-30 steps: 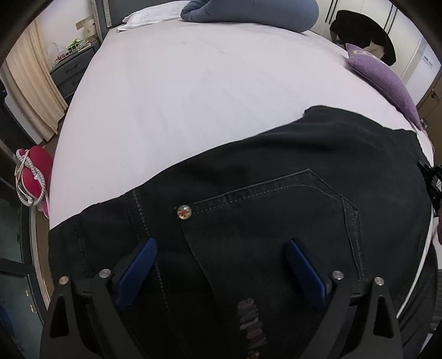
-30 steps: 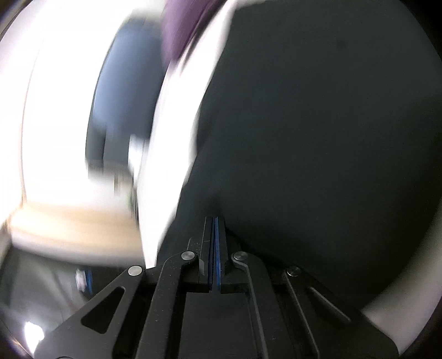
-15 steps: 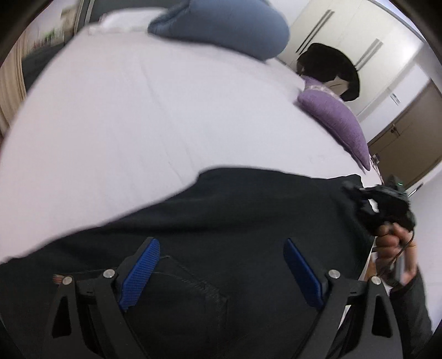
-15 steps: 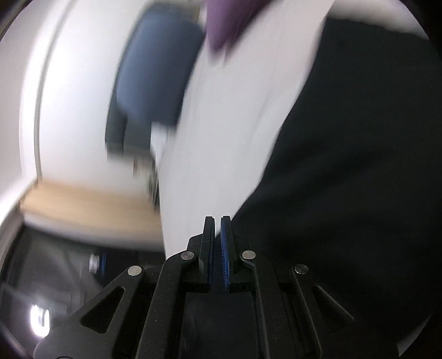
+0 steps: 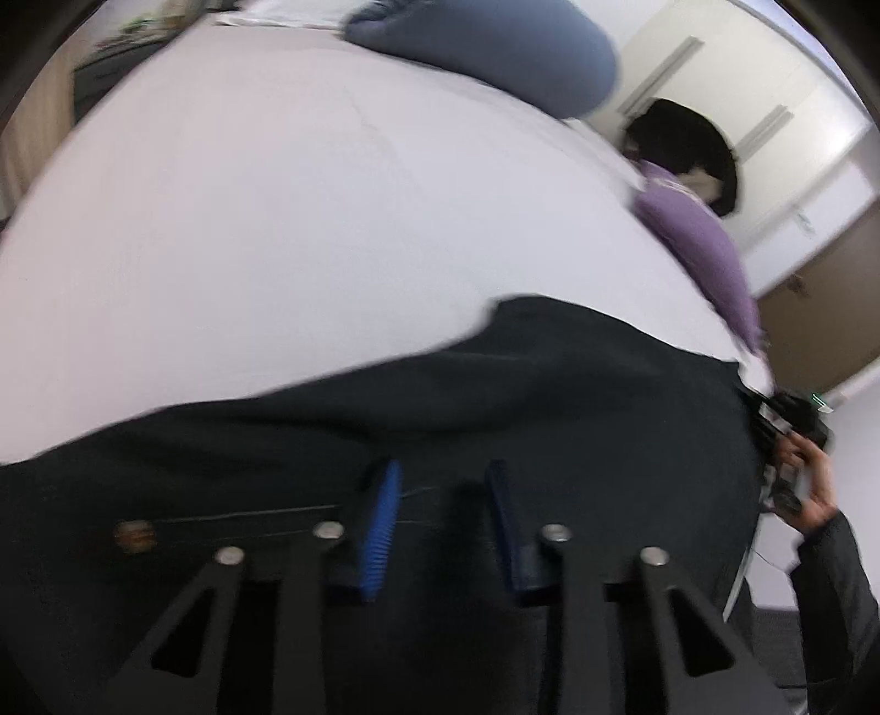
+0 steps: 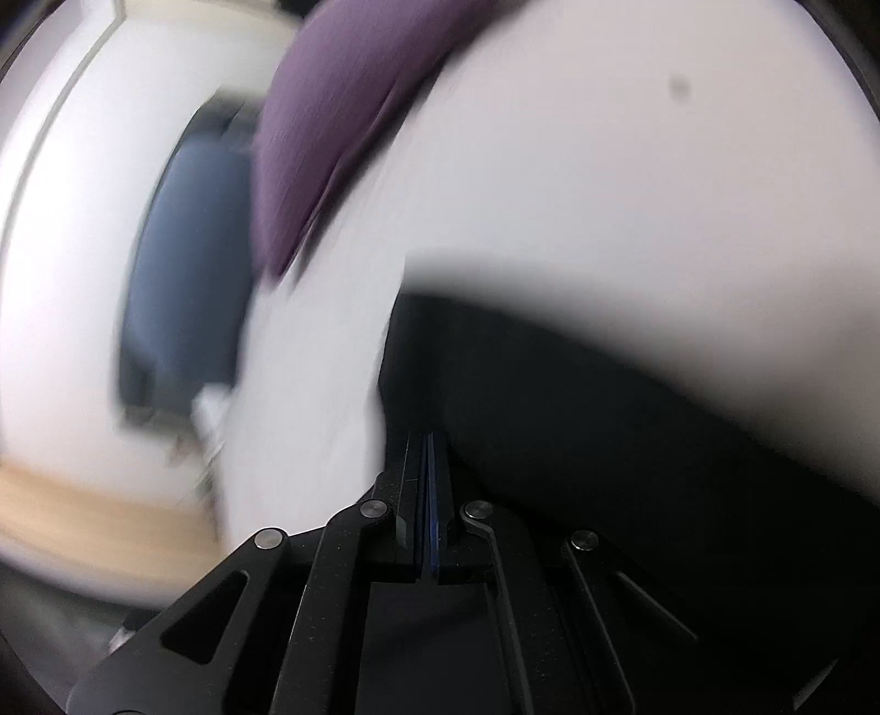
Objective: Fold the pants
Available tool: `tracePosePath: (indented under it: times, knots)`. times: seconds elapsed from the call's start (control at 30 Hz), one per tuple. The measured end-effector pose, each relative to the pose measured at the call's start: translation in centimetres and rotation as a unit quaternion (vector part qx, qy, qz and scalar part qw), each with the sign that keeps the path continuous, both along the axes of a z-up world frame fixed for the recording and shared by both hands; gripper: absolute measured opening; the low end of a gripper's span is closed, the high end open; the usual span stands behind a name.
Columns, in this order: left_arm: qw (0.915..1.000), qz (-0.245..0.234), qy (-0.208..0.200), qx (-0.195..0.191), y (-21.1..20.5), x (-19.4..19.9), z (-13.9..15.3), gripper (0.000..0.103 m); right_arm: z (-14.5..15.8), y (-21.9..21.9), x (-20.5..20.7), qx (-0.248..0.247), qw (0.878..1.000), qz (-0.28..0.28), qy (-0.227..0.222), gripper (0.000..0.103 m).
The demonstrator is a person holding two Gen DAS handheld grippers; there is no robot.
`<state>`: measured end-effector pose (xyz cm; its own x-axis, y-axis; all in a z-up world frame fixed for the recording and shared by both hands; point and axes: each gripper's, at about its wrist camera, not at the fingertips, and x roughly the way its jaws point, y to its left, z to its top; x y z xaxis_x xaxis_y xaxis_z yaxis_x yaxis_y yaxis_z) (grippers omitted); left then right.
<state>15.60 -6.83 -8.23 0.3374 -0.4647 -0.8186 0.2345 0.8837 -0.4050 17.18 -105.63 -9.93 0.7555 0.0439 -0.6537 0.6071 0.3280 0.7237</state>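
Black denim pants (image 5: pixel 550 396) lie spread on the white bed (image 5: pixel 275 220), a pocket rivet (image 5: pixel 132 533) showing at lower left. My left gripper (image 5: pixel 443 495) points down onto the cloth. Its jaws are closing, with a gap still between the blue pads (image 5: pixel 382 511) and dark fabric in that gap. My right gripper (image 6: pixel 429 445) is shut at the pants (image 6: pixel 632 440) edge, the cloth bunched around its tips. The left wrist view shows that right gripper (image 5: pixel 786 418) at the pants' far right corner, in a person's hand (image 5: pixel 814 495).
A purple pillow (image 5: pixel 698 247) lies at the bed's right edge, also blurred in the right wrist view as the pillow (image 6: pixel 330 137). Blue bedding (image 5: pixel 495 49) sits at the head. A black garment (image 5: pixel 682 148) hangs by the white wardrobe. White sheet stretches beyond the pants.
The left jaws have gone from wide to narrow over the pants, and that view has swung right. The right gripper stayed shut and moved along the pants' edge; more sheet shows.
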Motion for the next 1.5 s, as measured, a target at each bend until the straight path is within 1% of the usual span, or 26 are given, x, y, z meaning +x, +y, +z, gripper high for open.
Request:
tracePosePath:
  times: [0.07,0.13,0.23,0.3,0.37,0.4,0.43,0.47,0.53,0.63,0.7,0.77,0.83,0.87,0.9,0.93,0.97,1.0,1.03,1.07,1.1,1.2,1.27,1.33,1.43,1.5]
  knots:
    - [0.9998,0.001,-0.021,0.004,0.0,-0.3,2.1,0.034,1.0,-0.4,-1.4,0.005,1.000,-0.010,-0.023,0.007]
    - [0.9983,-0.022,-0.047,-0.027,-1.8,-0.7,4.3,0.049,2.1,2.7,-1.5,0.025,0.996,0.042,-0.075,0.007]
    - [0.9928,-0.075,-0.071,-0.062,-7.1,-1.1,6.0,0.070,2.3,10.9,0.9,0.074,0.971,0.185,-0.129,0.007]
    - [0.9915,-0.105,-0.042,-0.064,-10.5,0.1,4.5,0.069,1.5,18.4,2.9,0.098,0.945,0.284,-0.127,0.007]
    - [0.9933,-0.104,0.024,-0.046,-12.1,1.3,1.0,0.054,-0.1,23.0,4.4,0.105,0.927,0.346,-0.100,0.007]
    - [0.9933,-0.097,0.051,-0.036,-12.0,1.7,-0.9,0.039,-1.4,24.5,5.1,0.098,0.924,0.362,-0.071,0.007]
    - [0.9940,-0.094,0.045,-0.033,-11.5,1.6,-1.3,0.024,-2.6,24.9,5.2,0.099,0.926,0.361,-0.049,0.007]
    - [0.9943,-0.094,0.040,-0.031,-10.7,1.4,-1.6,0.018,-4.1,24.4,4.9,0.107,0.931,0.346,-0.036,0.000]
    - [0.9942,-0.086,0.053,-0.035,-8.9,1.2,-1.9,0.004,-5.5,22.5,3.4,0.137,0.939,0.305,-0.081,0.000]
    - [0.9959,-0.056,0.056,-0.045,-5.4,0.9,-2.1,0.004,-4.0,16.3,2.0,0.048,0.970,0.232,-0.064,0.000]
    - [0.9967,-0.024,0.055,-0.055,-2.8,0.5,-2.4,0.004,-4.2,11.8,-0.2,0.052,0.984,0.155,-0.073,0.000]
    - [0.9968,0.011,0.051,-0.060,-0.4,0.5,-1.9,0.004,-3.7,8.0,-3.3,0.046,0.993,0.081,-0.070,0.000]
    - [0.9977,0.037,0.039,-0.042,1.4,-0.2,-0.9,0.003,-1.2,4.7,-7.1,-0.021,0.999,0.009,-0.038,0.006]
    - [0.9982,0.045,0.029,-0.027,2.0,-0.6,-0.2,0.003,-0.6,3.2,-8.1,-0.029,0.999,-0.003,-0.042,0.008]
    - [0.9984,0.051,0.017,-0.015,2.5,-1.0,0.7,0.009,0.3,2.0,-9.5,-0.031,0.998,-0.013,-0.060,0.018]
    - [0.9986,0.052,0.005,-0.013,2.7,-1.4,1.6,0.022,1.1,1.5,-10.7,-0.030,0.997,-0.017,-0.074,0.027]
    - [0.9986,0.051,-0.003,-0.013,2.3,-1.8,2.3,0.028,1.6,2.0,-11.8,-0.033,0.996,-0.019,-0.083,0.057]
    - [0.9987,0.046,-0.012,-0.017,1.7,-2.0,3.0,0.037,1.9,1.9,-12.7,-0.034,0.995,-0.021,-0.090,0.074]
    - [0.9988,0.039,-0.019,-0.024,0.5,-2.0,3.5,0.045,2.0,2.1,-13.7,-0.028,0.994,-0.018,-0.105,0.074]
    - [0.9987,0.032,-0.023,-0.032,-0.1,-1.9,3.7,0.048,2.1,0.8,-17.9,-0.016,0.993,-0.013,-0.117,0.074]
    - [0.9986,0.022,-0.023,-0.041,-1.0,-1.9,3.7,0.054,1.4,1.0,-18.0,0.015,0.991,-0.008,-0.132,0.074]
    - [0.9993,0.001,0.001,-0.038,-2.5,-1.8,2.4,0.055,-1.0,1.7,-17.8,0.085,0.986,-0.011,-0.144,0.074]
    - [0.9992,-0.019,0.017,-0.030,-3.8,-1.7,1.6,0.055,-1.1,5.6,-16.4,0.093,0.986,-0.014,-0.137,0.072]
    - [0.9992,-0.023,0.023,-0.021,-4.3,-1.9,0.3,0.055,-2.7,5.4,-15.3,0.115,0.983,-0.022,-0.140,0.072]
    - [0.9981,-0.013,0.028,-0.053,-3.6,-2.0,-0.5,0.054,-4.5,5.3,-16.2,0.147,0.976,-0.044,-0.152,0.068]
    - [0.9980,-0.016,0.033,-0.052,-3.5,-1.8,-0.5,0.054,-4.9,5.2,-15.7,0.145,0.976,-0.046,-0.154,0.068]
